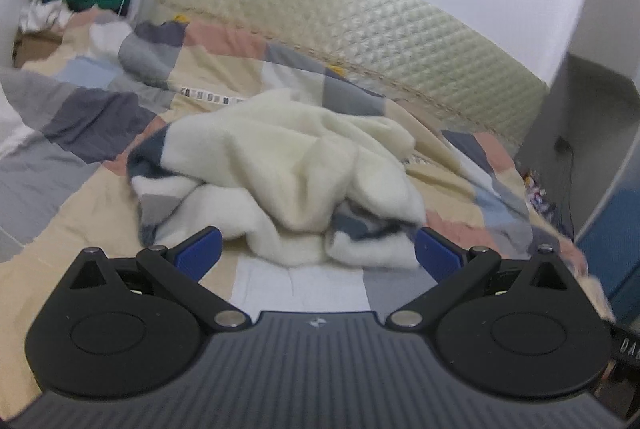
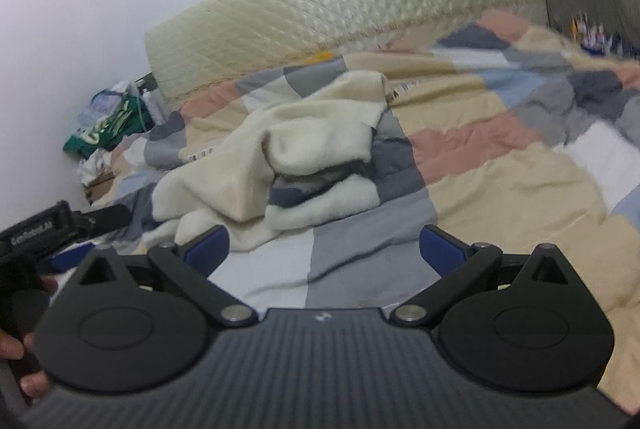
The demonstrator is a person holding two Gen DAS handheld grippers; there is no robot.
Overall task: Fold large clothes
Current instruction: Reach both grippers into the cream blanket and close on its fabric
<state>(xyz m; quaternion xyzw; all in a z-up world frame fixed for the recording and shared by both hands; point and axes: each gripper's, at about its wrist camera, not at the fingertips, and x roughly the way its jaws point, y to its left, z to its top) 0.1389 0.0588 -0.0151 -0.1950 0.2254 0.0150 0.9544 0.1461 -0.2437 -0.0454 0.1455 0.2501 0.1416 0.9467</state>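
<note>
Crumpled cream garment (image 1: 288,165) just ahead of both hand-held grippers (image 1: 318,255) (image 2: 324,251), jaws spread, empty.

My left black two-finger gripper with blue pads (image 1: 318,254) hangs with its jaws spread wide, nothing between them. My right black two-finger gripper with blue pads (image 2: 324,251) gapes equally wide and empty. My left hand's fingers (image 2: 28,381) wrap a handle.

Open bedspread (image 2: 500,189) beside crumpled garment (image 2: 256,165)
</note>
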